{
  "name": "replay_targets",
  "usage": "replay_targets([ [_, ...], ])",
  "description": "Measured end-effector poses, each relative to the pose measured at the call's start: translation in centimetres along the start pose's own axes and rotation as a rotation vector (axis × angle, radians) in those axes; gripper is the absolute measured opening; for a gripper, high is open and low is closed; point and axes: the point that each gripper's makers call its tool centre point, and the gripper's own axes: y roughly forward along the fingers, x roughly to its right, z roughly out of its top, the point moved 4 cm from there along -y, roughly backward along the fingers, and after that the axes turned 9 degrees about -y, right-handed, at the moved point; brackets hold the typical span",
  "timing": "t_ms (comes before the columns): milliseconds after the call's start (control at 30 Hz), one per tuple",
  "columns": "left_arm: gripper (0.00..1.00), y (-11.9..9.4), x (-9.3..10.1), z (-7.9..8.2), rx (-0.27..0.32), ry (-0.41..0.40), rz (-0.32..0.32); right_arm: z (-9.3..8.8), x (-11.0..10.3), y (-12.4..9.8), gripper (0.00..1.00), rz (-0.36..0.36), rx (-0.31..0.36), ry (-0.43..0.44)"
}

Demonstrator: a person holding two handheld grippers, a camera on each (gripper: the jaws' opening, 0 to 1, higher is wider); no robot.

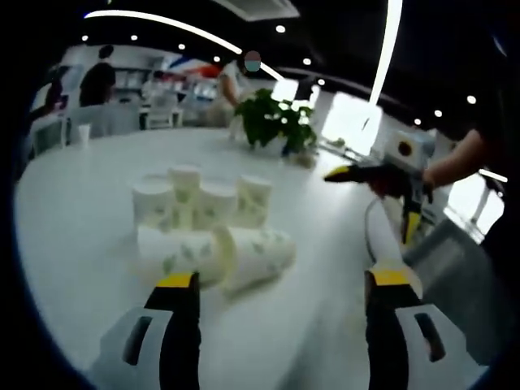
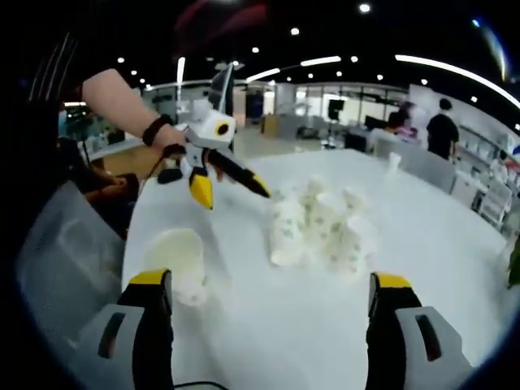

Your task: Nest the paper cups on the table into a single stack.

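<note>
Okay, both tongs are up off the worktop (image 1: 73,203) and holding nothing. My left tongs (image 1: 283,280) stand wide apart at the bottom of the left gripper view, with the cups (image 1: 207,219) just ahead at centre frame. Four or so look to stand upside down in a cluster, and two lie on their sides (image 1: 244,253) in front, nearest me. In the right gripper view my right tongs (image 2: 270,284) are also spread wide, empty. The same cluster sits mid-frame (image 2: 321,227), and one lone cup (image 2: 180,264) lies lower left, close to my left-hand jaw, mouth facing me.

The left tongs show again in the upper left of the right gripper view (image 2: 231,191), jaws parted, hovering short of the cluster.

My plan: start with a tipped cup, since it is nearest. Come in low, close gently across the wall near the rim — paper crushes easily, so light squeeze only. Then line its mouth up square over another cup's base before pushing. The rolling ones may scoot away, so approach slowly.
</note>
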Motion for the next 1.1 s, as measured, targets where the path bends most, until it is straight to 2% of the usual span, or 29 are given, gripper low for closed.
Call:
replay_targets([
  [367, 0.72, 1.7, -0.5, -0.3, -0.033, -0.005, -0.061, -1.3, 0.7, -0.6, 0.97, -0.036, -0.019, 0.021],
  [1100, 0.53, 3.1, -1.0, -0.2, -0.048, -0.060, -0.105, -2.7, 0.2, -0.7, 0.95, -0.035, -0.042, 0.063],
])
